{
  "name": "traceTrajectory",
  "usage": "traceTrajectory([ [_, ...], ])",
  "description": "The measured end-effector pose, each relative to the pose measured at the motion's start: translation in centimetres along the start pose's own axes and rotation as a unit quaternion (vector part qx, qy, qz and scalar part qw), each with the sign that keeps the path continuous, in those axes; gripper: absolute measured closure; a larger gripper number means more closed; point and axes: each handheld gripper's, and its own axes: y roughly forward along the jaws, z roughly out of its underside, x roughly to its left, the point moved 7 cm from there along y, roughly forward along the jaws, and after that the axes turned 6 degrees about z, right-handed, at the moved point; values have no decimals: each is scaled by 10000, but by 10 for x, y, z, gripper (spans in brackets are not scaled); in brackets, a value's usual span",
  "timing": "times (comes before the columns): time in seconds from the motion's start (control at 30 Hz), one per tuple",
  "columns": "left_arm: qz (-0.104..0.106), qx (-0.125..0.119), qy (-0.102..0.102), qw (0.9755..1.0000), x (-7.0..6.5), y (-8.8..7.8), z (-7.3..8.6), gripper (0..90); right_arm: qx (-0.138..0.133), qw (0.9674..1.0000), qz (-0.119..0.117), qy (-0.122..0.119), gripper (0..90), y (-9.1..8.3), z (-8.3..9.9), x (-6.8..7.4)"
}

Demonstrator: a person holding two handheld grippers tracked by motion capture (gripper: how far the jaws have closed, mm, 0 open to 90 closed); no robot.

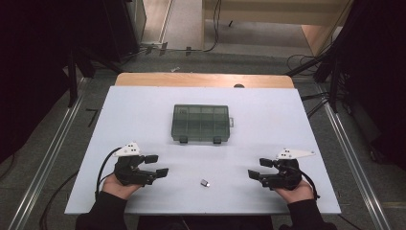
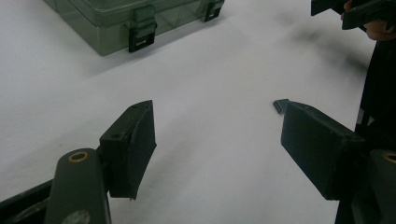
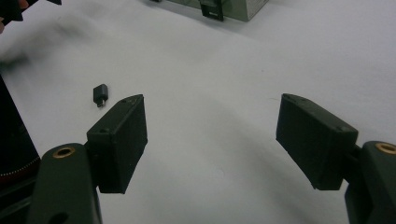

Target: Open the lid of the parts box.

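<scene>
A closed, smoky-green compartment box point(image 1: 200, 123) with two black front latches lies in the middle of the white board point(image 1: 143, 105). Its near corner and latches appear in the left gripper view point(image 2: 102, 21). A small black adapter-like part point(image 1: 205, 182) lies near the board's front edge between both hands; in the right gripper view it rests just beyond the left jaw point(image 3: 100, 94), and in the left gripper view it peeks out behind the right jaw point(image 2: 279, 105). My left gripper point(image 1: 157, 166) is open and empty at the front left. My right gripper point(image 1: 260, 168) is open and empty at the front right.
The white board sits on a wooden table point(image 1: 206, 79). Metal rails point(image 1: 52, 153) run along both sides on the floor, with cables point(image 1: 306, 62) at the back. Dark equipment stands at the far left and right.
</scene>
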Motion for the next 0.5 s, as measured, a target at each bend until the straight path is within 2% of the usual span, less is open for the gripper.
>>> traceTrajectory([
  [0.5,-70,45,101,9999,-1,1,1,268,4,10000,17,7,236,0,-2,-2],
])
